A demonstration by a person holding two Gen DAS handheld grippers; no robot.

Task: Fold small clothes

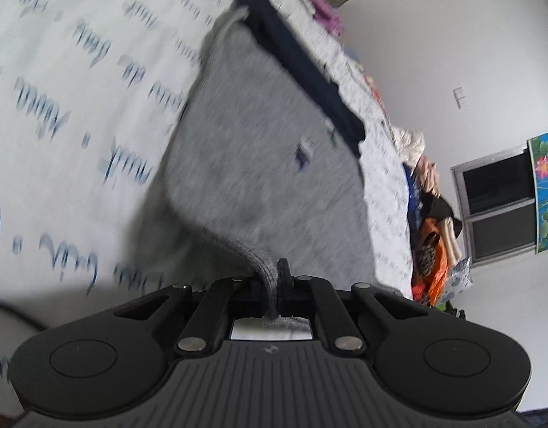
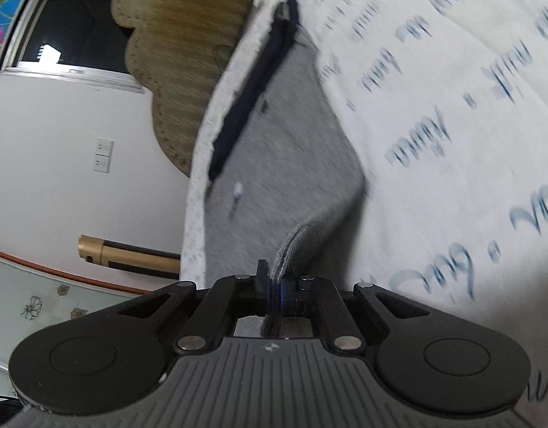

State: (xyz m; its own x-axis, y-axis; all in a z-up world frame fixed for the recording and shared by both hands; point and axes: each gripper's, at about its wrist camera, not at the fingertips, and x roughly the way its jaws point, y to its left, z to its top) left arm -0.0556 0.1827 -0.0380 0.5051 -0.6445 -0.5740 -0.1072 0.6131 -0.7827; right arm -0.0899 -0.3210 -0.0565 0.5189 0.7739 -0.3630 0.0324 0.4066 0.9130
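1. White sheet with blue script covered the bed; a wall and window lay toward 3 o'clock in the left view.
2. On it lay the grey garment, its navy band at 12 o'clock, the near hem lifted.
3. It looked soft, light and limp, likely to sag between holds; ribbed hem corners seemed the best grip.
4. Left gripper was clamped on the hem at 6 o'clock.
5. Right gripper likewise pinched the hem, both tilted, pointing along the cloth.

Blue cursive script all over the white bedsheet, too blurred to read
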